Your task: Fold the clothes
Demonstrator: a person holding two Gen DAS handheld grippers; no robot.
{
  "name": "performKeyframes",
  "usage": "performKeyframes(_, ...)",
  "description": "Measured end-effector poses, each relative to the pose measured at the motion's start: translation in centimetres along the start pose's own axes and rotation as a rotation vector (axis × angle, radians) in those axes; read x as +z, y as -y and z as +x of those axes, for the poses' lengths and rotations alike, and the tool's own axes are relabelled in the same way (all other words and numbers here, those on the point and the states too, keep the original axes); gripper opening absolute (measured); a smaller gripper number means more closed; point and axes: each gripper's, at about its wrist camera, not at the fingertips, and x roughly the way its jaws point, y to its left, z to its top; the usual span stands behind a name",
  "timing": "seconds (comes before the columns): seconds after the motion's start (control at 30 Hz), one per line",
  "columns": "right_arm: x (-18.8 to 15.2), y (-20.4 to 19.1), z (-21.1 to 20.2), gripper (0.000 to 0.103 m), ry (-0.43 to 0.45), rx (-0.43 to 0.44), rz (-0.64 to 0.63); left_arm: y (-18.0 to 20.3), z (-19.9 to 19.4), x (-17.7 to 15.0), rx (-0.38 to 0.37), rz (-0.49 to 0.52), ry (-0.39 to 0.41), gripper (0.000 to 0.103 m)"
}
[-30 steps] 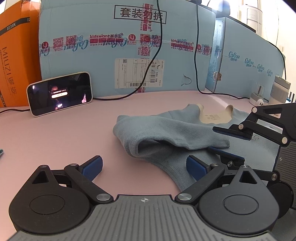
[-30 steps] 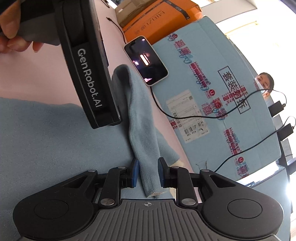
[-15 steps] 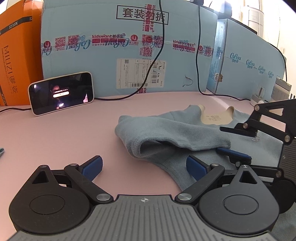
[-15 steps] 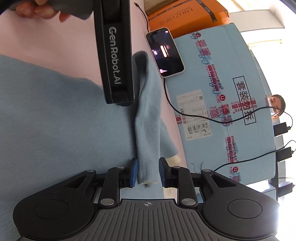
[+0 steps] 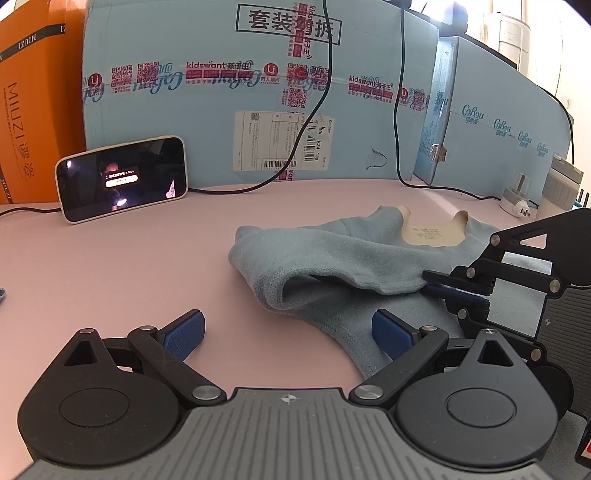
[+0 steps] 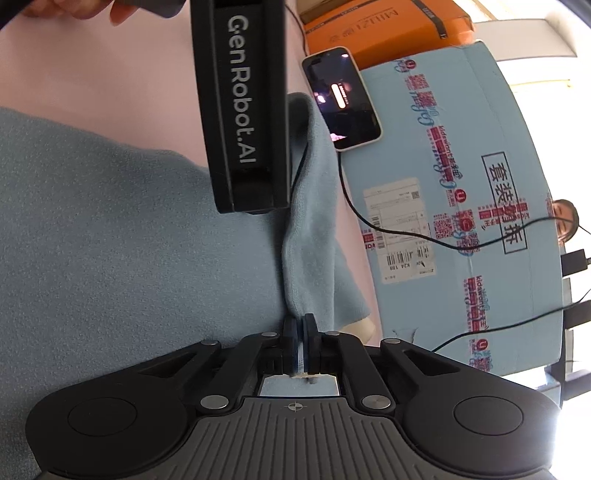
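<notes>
A light blue top (image 5: 332, 254) lies rumpled on the pink table (image 5: 110, 280), its cream neck lining (image 5: 432, 232) facing up. In the left wrist view my left gripper (image 5: 288, 332) is open just above the table, its right pad resting by the garment's lower edge with nothing between the pads. My right gripper (image 5: 434, 282) comes in from the right, shut on a folded sleeve edge. The right wrist view shows my right gripper (image 6: 300, 326) pinching that sleeve (image 6: 314, 229), which stretches away from it. The left gripper's black housing (image 6: 247, 110) hangs over the cloth (image 6: 110, 240).
A lit phone (image 5: 122, 179) leans against the blue cartons (image 5: 221, 92) at the back, with an orange carton (image 5: 33, 103) to the left. Black cables (image 5: 321, 92) hang over the cartons. A white charger (image 5: 517, 203) sits at the far right. A hand (image 6: 74, 5) holds the left gripper.
My right gripper's jaws, slightly apart around the sleeve edge before, have shut on it. The left gripper has stayed open and barely moved.
</notes>
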Motion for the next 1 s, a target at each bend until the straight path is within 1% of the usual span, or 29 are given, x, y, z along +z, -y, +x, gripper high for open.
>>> performKeyframes(0.1,-0.4,0.3,-0.2,0.007,0.023,-0.015,0.049,-0.2,0.0,-0.1,0.001,0.004,0.0,0.098)
performKeyframes(0.17,-0.7,0.3,-0.3,0.005,0.034,-0.04,0.07,-0.2,0.1,-0.1,0.005,0.007,0.0,0.098)
performKeyframes(0.3,-1.6,0.3,-1.3,0.005,0.064,-0.137,0.055,0.0,0.1,-0.3,0.014,0.015,0.0,0.098)
performKeyframes(0.5,-3.1,2.4,-5.0,0.005,0.111,-0.294,0.081,0.4,0.1,-0.3,0.042,0.028,-0.002,0.097)
performKeyframes(0.6,-4.2,3.5,-7.0,0.005,0.112,-0.342,0.096,0.6,0.1,-0.2,0.066,0.034,0.003,0.097)
performKeyframes(0.7,-5.4,4.1,-9.1,0.005,0.103,-0.395,0.111,1.6,-0.3,-0.3,0.087,0.085,0.025,0.097)
performKeyframes(0.87,-7.7,4.2,-10.6,0.005,0.037,-0.385,0.141,3.6,-1.0,-0.6,0.116,0.194,0.059,0.097)
performKeyframes(1.0,-9.4,2.7,-10.2,0.005,-0.024,-0.274,0.201,5.2,-1.5,-0.8,0.135,0.279,0.086,0.098)
